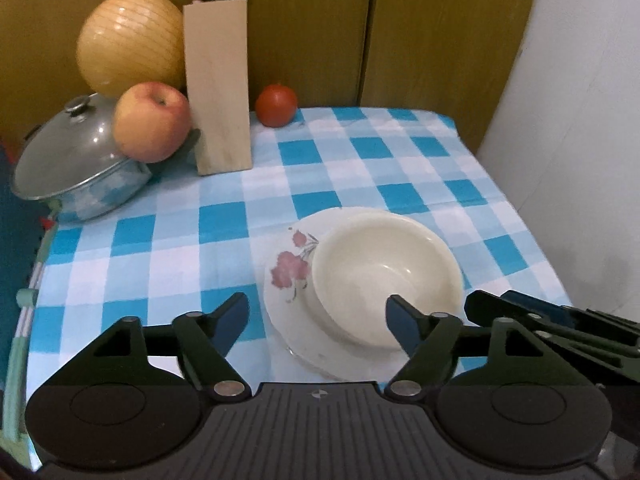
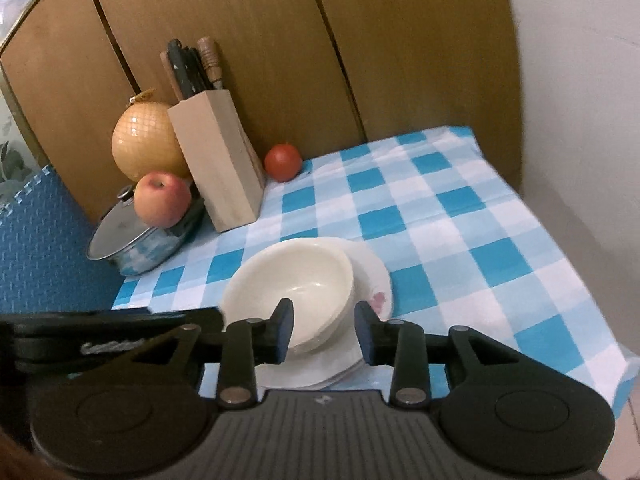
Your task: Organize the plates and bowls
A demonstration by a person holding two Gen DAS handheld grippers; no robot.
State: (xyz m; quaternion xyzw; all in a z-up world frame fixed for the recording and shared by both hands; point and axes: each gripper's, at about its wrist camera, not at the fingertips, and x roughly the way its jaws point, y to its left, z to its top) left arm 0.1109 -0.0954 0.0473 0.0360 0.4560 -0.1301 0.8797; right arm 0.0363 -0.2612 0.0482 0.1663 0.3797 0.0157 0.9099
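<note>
I see the blue-and-white checked tablecloth (image 1: 360, 160) covering the table, with brown panels (image 2: 280, 40) behind it. At the back left stand a netted yellow pomelo (image 1: 130, 40), a wooden knife block (image 1: 218, 88), a lidded steel pot (image 1: 76, 164) with an apple (image 1: 152, 122) resting on its lid, and a tomato (image 1: 276, 105) beside the block. Near the front edge sits a stack of flowered plates (image 1: 288, 276), and the cream bowl (image 1: 386, 276) rests on top — off-centre, toward one side. My left gripper (image 1: 318, 316) is released, jaws wide, holding nothing. My right gripper (image 2: 324, 330) is partly parted — its fingers flank the bowl's near rim without pressing it.
</note>
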